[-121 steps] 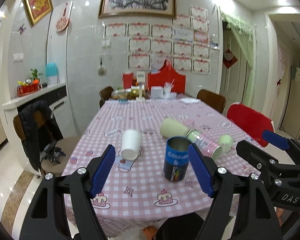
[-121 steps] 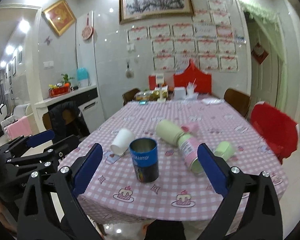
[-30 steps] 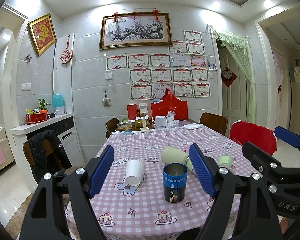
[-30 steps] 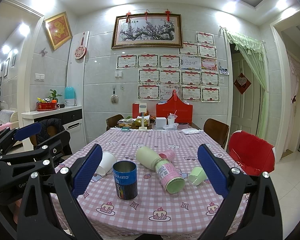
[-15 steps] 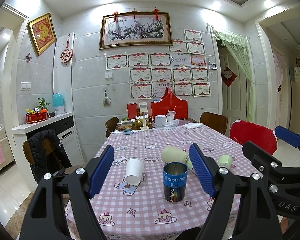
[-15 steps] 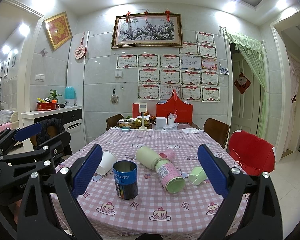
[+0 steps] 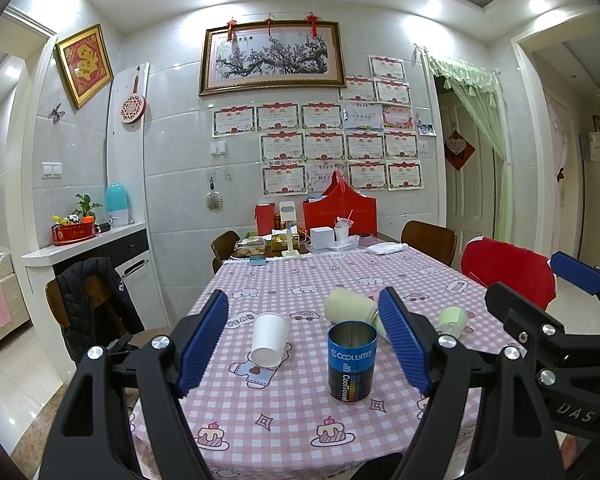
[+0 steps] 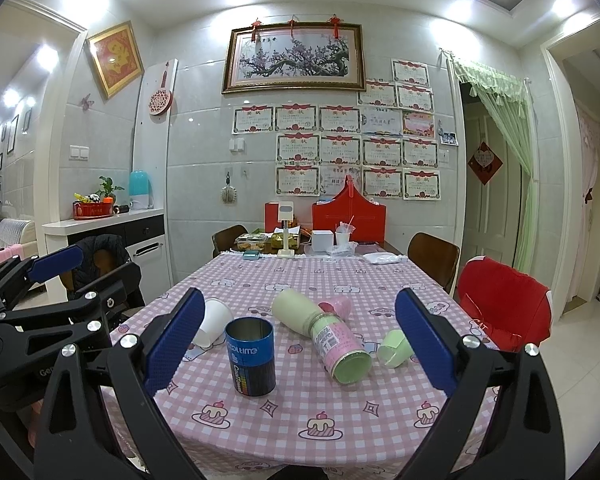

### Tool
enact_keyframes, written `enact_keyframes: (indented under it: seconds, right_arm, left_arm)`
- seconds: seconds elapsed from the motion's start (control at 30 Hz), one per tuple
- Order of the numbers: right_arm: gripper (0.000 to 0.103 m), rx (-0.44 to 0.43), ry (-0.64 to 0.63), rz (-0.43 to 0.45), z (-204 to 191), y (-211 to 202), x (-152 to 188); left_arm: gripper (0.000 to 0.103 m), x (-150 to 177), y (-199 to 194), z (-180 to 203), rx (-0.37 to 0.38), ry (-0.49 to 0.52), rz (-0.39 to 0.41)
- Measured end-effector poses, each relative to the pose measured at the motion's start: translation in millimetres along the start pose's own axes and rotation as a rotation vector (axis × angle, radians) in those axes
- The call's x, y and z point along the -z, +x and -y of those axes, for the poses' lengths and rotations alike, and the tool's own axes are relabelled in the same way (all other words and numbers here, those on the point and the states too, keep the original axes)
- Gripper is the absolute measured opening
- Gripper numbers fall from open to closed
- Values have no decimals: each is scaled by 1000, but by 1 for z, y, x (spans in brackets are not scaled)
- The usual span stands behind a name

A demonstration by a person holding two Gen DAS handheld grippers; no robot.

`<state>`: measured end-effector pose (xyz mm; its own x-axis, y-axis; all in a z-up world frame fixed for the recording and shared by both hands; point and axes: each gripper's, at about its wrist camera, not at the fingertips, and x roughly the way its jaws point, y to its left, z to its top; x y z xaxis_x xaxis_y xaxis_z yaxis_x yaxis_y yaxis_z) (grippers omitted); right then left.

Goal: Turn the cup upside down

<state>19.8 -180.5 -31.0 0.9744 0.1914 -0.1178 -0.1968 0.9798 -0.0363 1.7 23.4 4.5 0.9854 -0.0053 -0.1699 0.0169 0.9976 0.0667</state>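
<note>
Blue-padded left gripper and right gripper level, spread wide, short of table

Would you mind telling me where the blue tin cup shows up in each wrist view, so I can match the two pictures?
Left wrist view: the blue tin cup stands upright, mouth up, right of centre, near the right-hand blue finger.
Right wrist view: the blue tin cup stands left of centre, near the left-hand blue finger.
Shared landmark: the white paper cup lies tipped just to its left in both.
</note>
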Motion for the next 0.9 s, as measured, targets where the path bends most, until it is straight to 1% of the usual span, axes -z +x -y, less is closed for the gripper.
enact_keyframes:
  seconds: [0.37, 0.9]
  right_arm:
    - [92, -1, 0, -1, 0, 0, 0]
    - [92, 5, 4, -16, -3, 10, 3]
  left_arm:
    - [77, 0, 0, 0, 1, 0, -2]
    - [77, 7, 11, -4, 0, 2, -22]
